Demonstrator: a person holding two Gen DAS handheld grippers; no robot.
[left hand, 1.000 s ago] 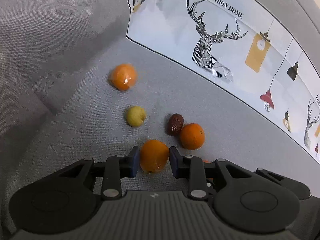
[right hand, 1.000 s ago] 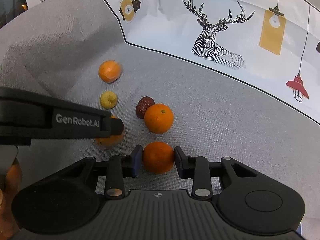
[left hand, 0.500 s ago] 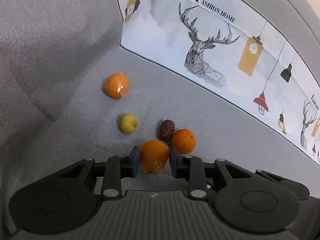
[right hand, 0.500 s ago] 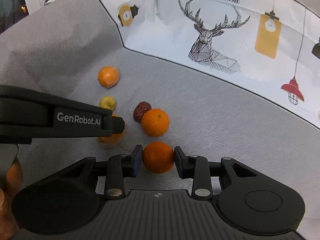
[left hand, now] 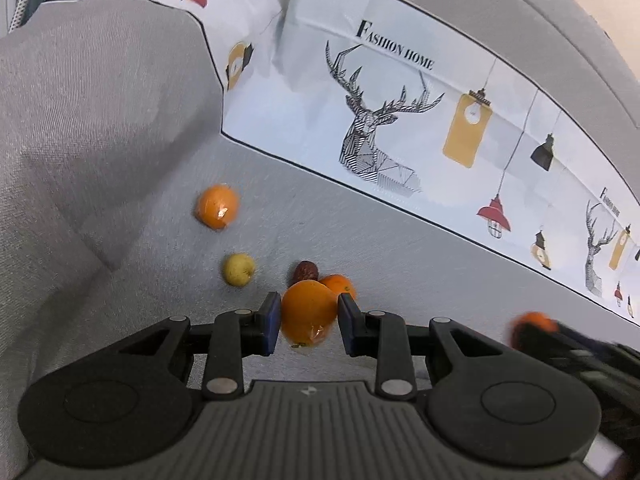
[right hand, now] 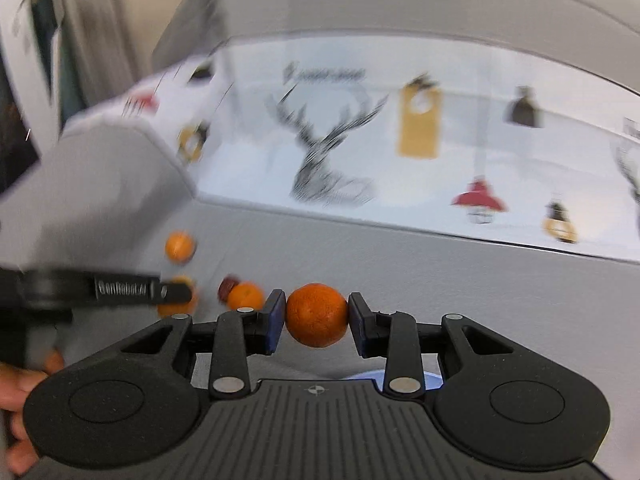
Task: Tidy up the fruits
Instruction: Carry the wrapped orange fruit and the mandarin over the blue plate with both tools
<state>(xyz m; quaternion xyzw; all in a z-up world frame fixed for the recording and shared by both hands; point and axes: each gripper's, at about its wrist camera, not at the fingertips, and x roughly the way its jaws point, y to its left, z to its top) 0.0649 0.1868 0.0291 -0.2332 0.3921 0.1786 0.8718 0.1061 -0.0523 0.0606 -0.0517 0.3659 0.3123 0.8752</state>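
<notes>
Your right gripper [right hand: 316,318] clamps an orange [right hand: 317,315] across its middle, lifted clear of the sofa seat [right hand: 460,280]; your left gripper [left hand: 307,322] fingers pinch a wrapped orange [left hand: 308,314] whose slick film may slip. Both are round, firm and fairly light, so hold at the widest part.

right gripper [right hand: 316,316]: you've lifted its orange [right hand: 317,315] off the sofa seat [right hand: 460,292], view now blurred.
left gripper [left hand: 307,320]: raised too, wrapped orange [left hand: 308,314] clamped, loose fruit now toward 12 o'clock.
</notes>
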